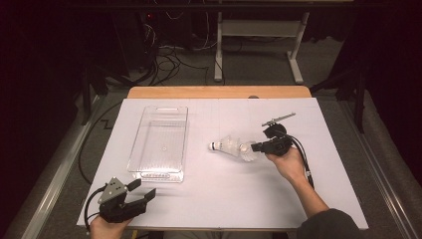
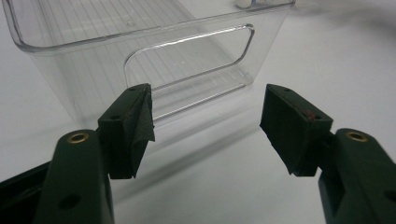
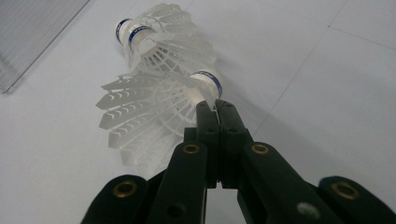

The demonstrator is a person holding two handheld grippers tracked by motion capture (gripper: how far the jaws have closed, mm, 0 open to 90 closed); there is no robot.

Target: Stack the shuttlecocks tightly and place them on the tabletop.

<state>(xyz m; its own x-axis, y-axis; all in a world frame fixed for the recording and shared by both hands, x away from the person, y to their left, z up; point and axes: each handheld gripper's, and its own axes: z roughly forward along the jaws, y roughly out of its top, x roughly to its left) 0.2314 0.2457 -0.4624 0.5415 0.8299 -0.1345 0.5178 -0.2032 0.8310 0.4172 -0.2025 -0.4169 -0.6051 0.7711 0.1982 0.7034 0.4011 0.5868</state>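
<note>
The right gripper (image 3: 215, 106) has its jaws pressed together on the edge of a shuttlecock's (image 3: 154, 116) skirt — two nested shuttlecocks lie mid-table, right of the clear bin (image 1: 160, 142). The left gripper (image 2: 205, 126) rests near-left, jaws apart — nothing between them.

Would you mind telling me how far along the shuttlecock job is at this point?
Nothing looks done so far: the clear bin holds nothing. In hand: the right gripper, jaws shut, nips the skirt edge of one of the white shuttlecocks, which lie on the table. The left gripper waits open by the bin. Probably left: moving the shuttlecocks over.
</note>
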